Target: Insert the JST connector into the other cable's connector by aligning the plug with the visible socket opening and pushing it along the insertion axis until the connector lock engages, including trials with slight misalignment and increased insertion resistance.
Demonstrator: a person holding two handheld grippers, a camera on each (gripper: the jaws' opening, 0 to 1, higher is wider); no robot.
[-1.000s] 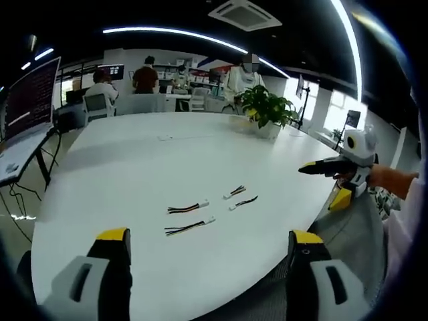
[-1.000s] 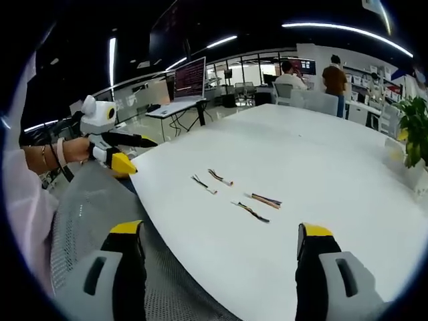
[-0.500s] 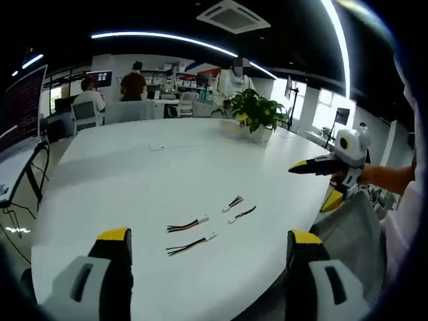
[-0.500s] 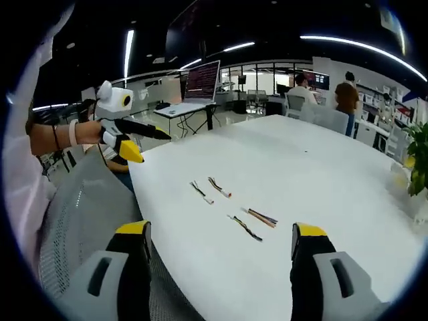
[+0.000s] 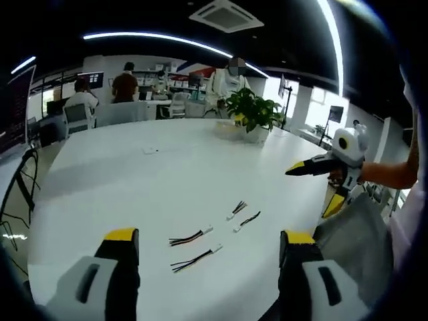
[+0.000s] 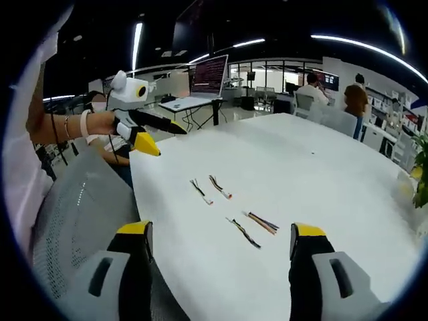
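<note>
Left claw (image 5: 207, 267): my jaws stand spread, pinching nothing, held above the near edge of the tabletop (image 5: 134, 174).
Right claw (image 6: 221, 264): jaws also spread and empty, above the same near edge.
Cables from the left claw: four short cables lie straight ahead, just in from the near edge; the nearest cable (image 5: 195, 259) and the one behind it (image 5: 190, 237) run crosswise to my jaws, white plugs toward my right.
Right-hand pair (image 5: 241, 212): slanting away toward the far edge.
Nearer claw: I judge both about equally far; each takes its own side's pair.
Coming move: lower onto one plug end.
</note>
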